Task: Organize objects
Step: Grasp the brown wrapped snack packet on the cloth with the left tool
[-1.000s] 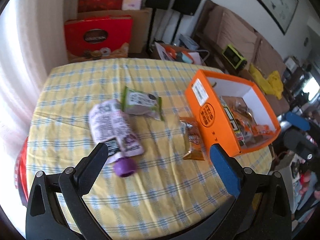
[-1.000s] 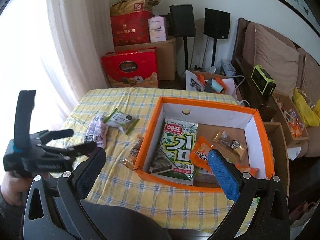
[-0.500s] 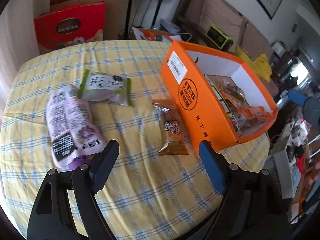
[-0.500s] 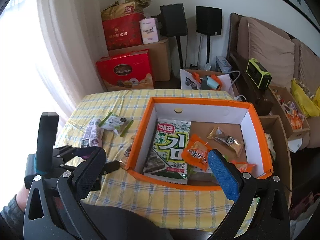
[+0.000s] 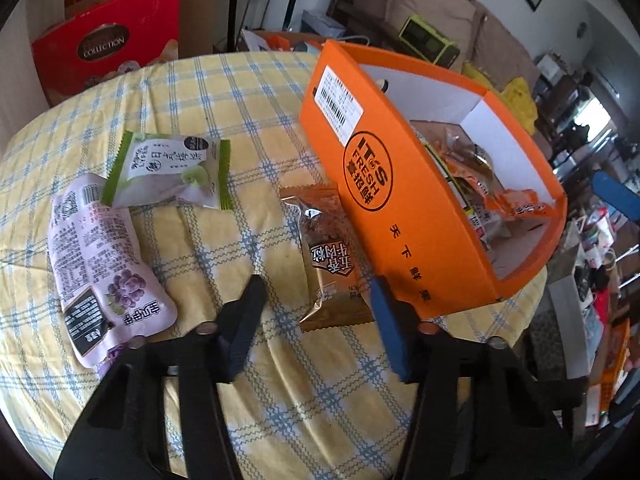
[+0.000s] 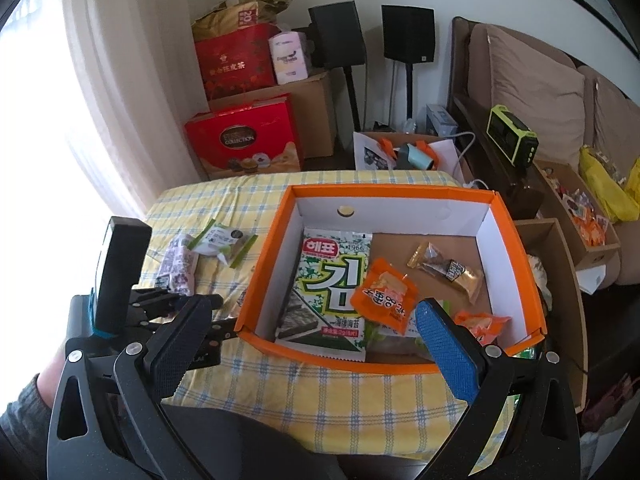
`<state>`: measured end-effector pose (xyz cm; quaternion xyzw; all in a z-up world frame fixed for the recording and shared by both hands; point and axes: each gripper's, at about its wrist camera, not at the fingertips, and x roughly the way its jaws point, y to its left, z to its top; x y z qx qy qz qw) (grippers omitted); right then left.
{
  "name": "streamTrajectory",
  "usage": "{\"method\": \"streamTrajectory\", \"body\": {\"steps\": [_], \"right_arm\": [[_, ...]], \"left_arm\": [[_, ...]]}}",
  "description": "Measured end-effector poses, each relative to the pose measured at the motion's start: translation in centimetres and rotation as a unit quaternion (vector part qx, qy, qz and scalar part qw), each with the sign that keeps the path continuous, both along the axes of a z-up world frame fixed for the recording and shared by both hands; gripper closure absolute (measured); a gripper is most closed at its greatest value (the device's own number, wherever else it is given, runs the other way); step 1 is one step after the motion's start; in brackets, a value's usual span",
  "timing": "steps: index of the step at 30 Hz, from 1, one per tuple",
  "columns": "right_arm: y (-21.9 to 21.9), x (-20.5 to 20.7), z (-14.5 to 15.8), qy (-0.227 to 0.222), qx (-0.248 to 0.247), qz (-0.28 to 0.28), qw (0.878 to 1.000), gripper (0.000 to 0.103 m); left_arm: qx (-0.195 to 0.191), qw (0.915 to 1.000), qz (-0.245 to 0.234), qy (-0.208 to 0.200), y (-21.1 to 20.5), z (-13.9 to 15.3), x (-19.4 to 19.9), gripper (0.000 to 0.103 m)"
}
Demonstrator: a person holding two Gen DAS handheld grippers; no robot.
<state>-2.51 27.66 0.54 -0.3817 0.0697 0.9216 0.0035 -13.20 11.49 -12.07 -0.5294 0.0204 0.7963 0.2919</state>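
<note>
My left gripper [image 5: 316,312] spread wide over crinkly brown foil packet [image 5: 330,256]; right gripper [image 6: 316,344] spread, empty, above orange cardboard box [image 6: 264,276].

I read "IT'S FRESH" in a circle on the orange box [image 5: 404,200], "COLLECTION" on the red gift box [image 6: 244,140], "1966" on the green seaweed packet [image 6: 330,276], and "20" on the brown bag [image 6: 240,14].

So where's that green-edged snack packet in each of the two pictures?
Left wrist view: green-edged packet lies upper left on the tablecloth, overlapping the purple pouch.
Right wrist view: same packet, centre-left, left of the box.
Shared landmark: the orange box.
</note>
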Motion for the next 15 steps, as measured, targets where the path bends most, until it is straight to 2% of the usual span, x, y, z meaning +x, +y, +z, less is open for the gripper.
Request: {"method": "streamTrajectory", "body": {"steps": [1, 2, 3, 12, 15], "right_arm": [[-0.1, 0.0, 0.0, -0.001, 0.000, 0.001, 1.000, 0.000], [-0.1, 0.0, -0.1, -0.002, 0.000, 0.001, 1.000, 0.000], [-0.1, -0.1, -0.2, -0.002, 0.000, 0.002, 1.000, 0.000], [-0.1, -0.2, -0.7, -0.008, -0.004, 0.002, 1.000, 0.000], [-0.2, -0.3, -0.8, -0.010, -0.006, 0.002, 1.000, 0.000]], "left_arm": [[0.003, 1.0000, 0.002, -0.002, -0.1, 0.0, -0.1, 0.062], [0.007, 1.0000, 0.003, -0.004, -0.1, 0.0, -0.1, 0.071], [0.012, 0.9999, 0.005, -0.008, -0.3, 0.0, -0.1, 0.073], [0.011, 0.9994, 0.008, -0.032, -2.1, 0.1, 0.9, 0.075], [0.006, 0.9995, 0.016, -0.028, -2.7, 0.3, 1.3, 0.073]]}}
